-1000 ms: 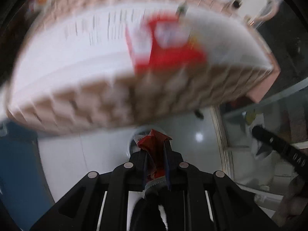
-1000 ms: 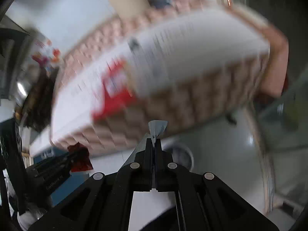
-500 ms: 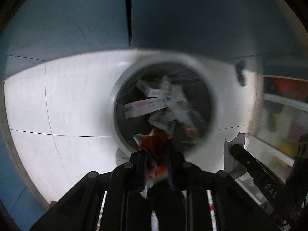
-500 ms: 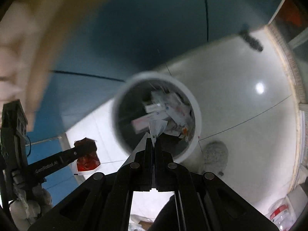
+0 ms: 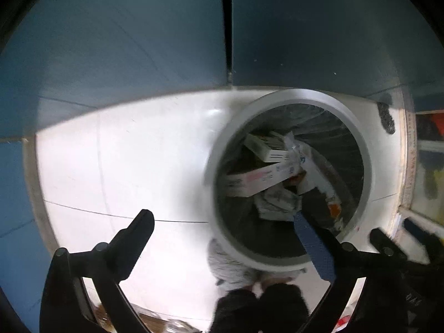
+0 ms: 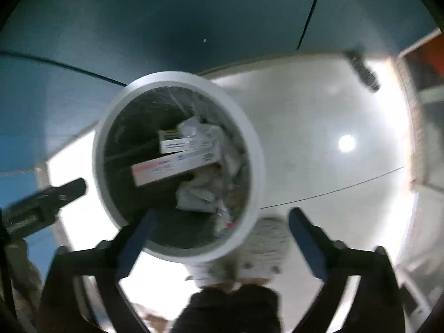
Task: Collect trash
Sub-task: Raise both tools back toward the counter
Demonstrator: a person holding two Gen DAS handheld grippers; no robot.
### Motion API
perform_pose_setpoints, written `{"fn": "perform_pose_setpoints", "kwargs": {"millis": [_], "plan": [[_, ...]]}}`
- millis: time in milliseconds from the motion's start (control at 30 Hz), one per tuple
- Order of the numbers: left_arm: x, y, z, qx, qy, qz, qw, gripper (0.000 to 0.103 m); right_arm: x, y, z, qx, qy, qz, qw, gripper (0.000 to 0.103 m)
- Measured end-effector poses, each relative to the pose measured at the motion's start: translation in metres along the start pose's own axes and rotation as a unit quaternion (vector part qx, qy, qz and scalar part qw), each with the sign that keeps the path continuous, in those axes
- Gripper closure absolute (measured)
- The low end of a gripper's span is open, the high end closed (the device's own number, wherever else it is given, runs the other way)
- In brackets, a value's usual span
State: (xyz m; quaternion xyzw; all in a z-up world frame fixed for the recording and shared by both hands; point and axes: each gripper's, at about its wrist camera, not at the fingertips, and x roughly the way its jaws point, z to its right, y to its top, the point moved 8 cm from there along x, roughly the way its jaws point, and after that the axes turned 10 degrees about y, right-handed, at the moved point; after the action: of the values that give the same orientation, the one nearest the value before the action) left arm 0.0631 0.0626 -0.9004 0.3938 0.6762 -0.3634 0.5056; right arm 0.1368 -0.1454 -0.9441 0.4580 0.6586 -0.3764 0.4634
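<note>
- Below both grippers, a white tiled floor (image 5: 125, 172) is seen, with a dark blue wall (image 5: 138, 36) rising at its far edge.
- Ahead of the left gripper (image 5: 222, 222) and to its right, a round white trash bin (image 5: 369, 172) is seen from above; its rim is overlapped by the right finger only.
- Ahead of the right gripper (image 6: 222, 219) and slightly left, the same trash bin (image 6: 255, 166) is seen; its near rim falls between the two fingers.
- Left gripper jaws are spread wide, having just been opening; nothing is pinched between them.
- Right gripper jaws are likewise spread wide after just opening, with nothing between the pads.
- Inside the bin, trash is piled: a long white carton with red print (image 6: 174, 168) lies across the heap, and a smaller white box (image 6: 180, 141) sits just beyond it.
- Crumpled wrappers and paper (image 6: 199, 194) are packed nearer the gripper, under the carton.
- Near the bin's closest edge, a grey fuzzy slipper (image 6: 263, 249) is seen on the floor, with a dark trouser leg (image 6: 230, 305) above it.
- At the left edge of the right wrist view, the other gripper is visible, blurred.
- Which piece in the bin was most recently held cannot be told.
</note>
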Motion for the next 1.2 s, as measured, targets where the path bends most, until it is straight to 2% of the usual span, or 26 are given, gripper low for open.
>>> {"fn": "perform_pose_setpoints", "kwargs": {"millis": [100, 200, 400, 467, 867, 1000, 1200], "plan": [[-0.020, -0.009, -0.010, 0.007, 0.027, 0.016, 0.9995, 0.000, -0.017, 0.000, -0.008, -0.024, -0.037, 0.015, 0.999, 0.000], [-0.042, -0.019, -0.016, 0.005, 0.027, 0.021, 0.9994, 0.000, -0.039, -0.003, -0.017, -0.040, -0.056, 0.027, 0.997, 0.000], [-0.110, -0.049, -0.025, -0.007, 0.012, 0.031, 0.9994, 0.000, -0.094, -0.023, -0.036, -0.042, -0.057, 0.031, 0.997, 0.000], [-0.143, -0.061, -0.031, -0.010, 0.008, 0.038, 0.9992, 0.000, -0.115, -0.031, -0.045, -0.044, -0.056, 0.035, 0.997, 0.000], [-0.341, -0.113, -0.064, -0.035, -0.017, 0.089, 0.9952, 0.000, -0.350, -0.087, -0.114, -0.075, -0.052, 0.103, 0.991, 0.000], [-0.393, -0.129, -0.073, -0.032, -0.016, 0.094, 0.9949, 0.000, -0.415, -0.102, -0.133, -0.082, -0.050, 0.122, 0.988, 0.000], [-0.442, -0.149, -0.083, -0.024, -0.033, 0.101, 0.9940, 0.000, -0.489, -0.124, -0.150, -0.082, -0.040, 0.135, 0.987, 0.000]]}}
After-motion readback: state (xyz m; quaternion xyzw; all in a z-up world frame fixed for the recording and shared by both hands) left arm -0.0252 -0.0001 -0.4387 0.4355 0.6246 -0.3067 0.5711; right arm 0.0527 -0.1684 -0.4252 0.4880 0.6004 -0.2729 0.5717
